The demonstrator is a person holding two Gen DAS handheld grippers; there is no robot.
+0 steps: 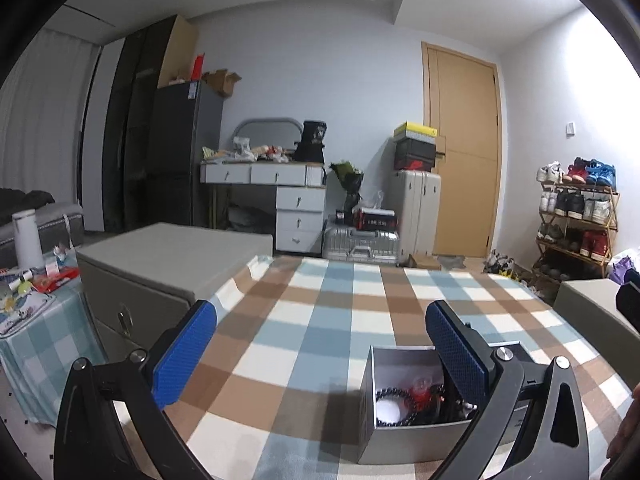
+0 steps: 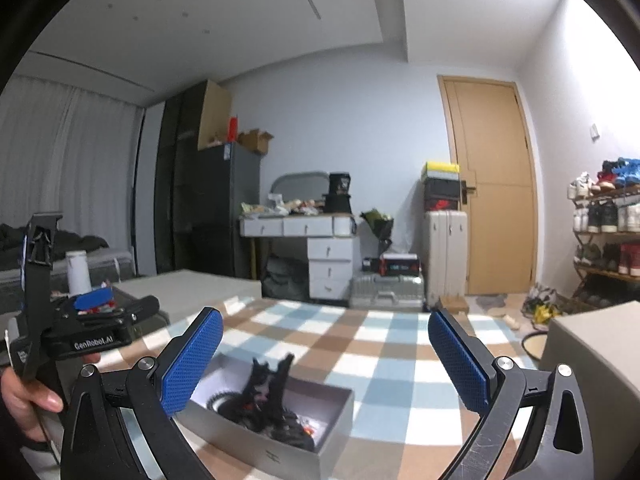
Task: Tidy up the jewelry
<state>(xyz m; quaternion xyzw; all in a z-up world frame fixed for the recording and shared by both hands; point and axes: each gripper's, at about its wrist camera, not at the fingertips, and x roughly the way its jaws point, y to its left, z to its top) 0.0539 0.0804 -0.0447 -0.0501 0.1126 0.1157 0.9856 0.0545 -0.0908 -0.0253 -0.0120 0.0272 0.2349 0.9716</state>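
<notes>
While both claws hang wide and empty over the checked bench:
Left wrist view: left claw spread wide; grey box at 5 o'clock, dark bead bracelet and red piece inside.
Right wrist view: right claw spread wide; box at 7 o'clock, black tangle inside.
Handling: beads probably light, slippery, floppy; pinch one strand.

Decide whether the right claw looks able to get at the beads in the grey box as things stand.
Probably yes. The right claw is wide open and empty, the box has no lid, and nothing lies over the beads. The left claw stays apart.
</notes>
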